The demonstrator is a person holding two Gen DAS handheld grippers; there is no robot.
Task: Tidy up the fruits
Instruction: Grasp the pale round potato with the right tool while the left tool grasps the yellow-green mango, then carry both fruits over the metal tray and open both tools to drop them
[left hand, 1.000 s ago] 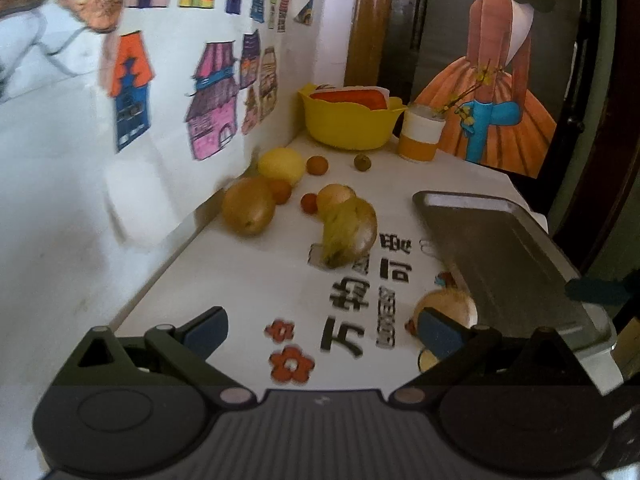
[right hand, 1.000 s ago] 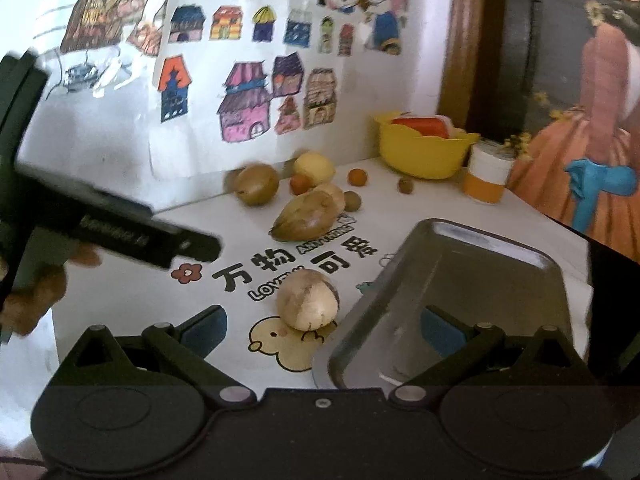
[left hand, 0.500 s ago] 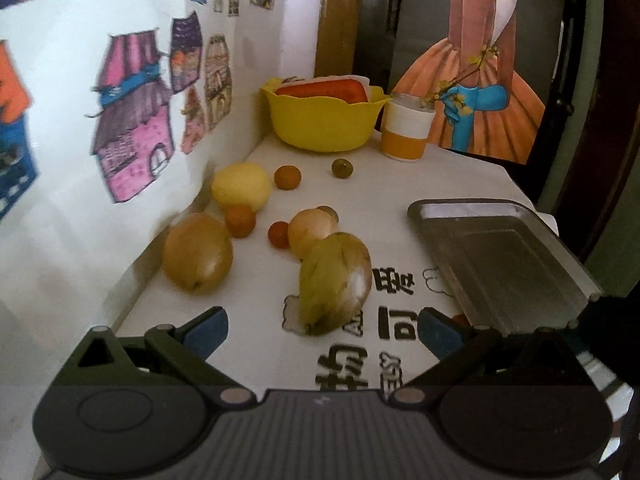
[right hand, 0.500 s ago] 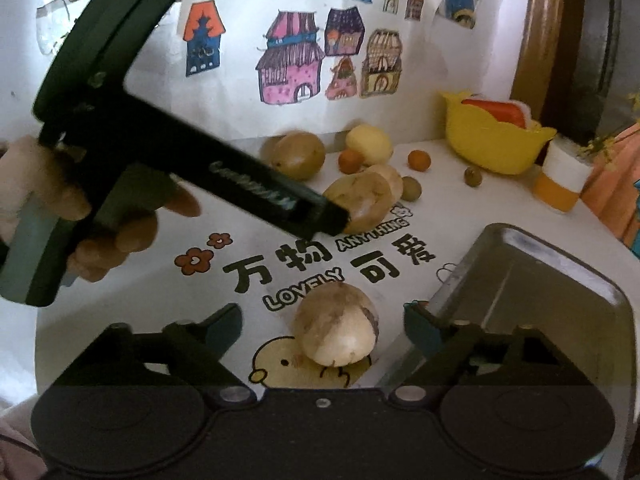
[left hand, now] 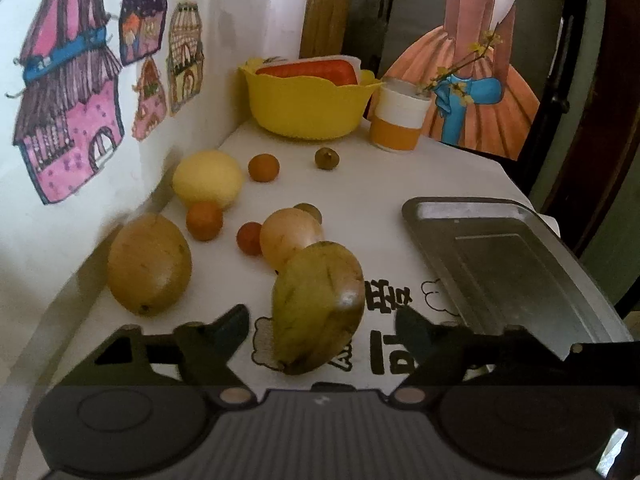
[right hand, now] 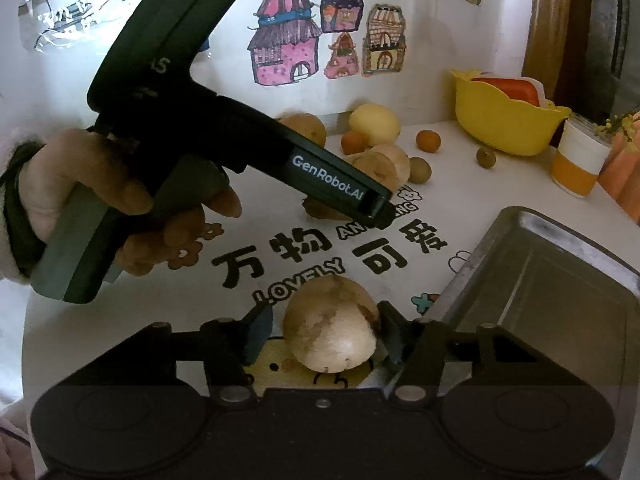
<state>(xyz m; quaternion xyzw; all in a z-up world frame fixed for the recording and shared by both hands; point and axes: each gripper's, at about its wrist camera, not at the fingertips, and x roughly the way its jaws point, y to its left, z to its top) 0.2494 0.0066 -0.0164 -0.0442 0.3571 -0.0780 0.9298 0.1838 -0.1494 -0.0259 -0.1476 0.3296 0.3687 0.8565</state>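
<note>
Both tools wide, each framing a fruit

Left tool (left hand: 320, 328) straddles a glossy green-yellow mango (left hand: 318, 306); right tool (right hand: 324, 334) brackets a round mottled tan fruit (right hand: 332, 324), left of the steel tray (right hand: 560, 280).

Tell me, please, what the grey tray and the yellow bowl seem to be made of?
The tray looks like bare metal, perhaps stainless steel or aluminium: grey, with a dull brushed sheen and bright glints along its rolled rim. The yellow bowl looks like moulded plastic: even, opaque colour, a smooth semi-matte surface and a thin wavy rim. Neither can be confirmed by look alone.
</note>
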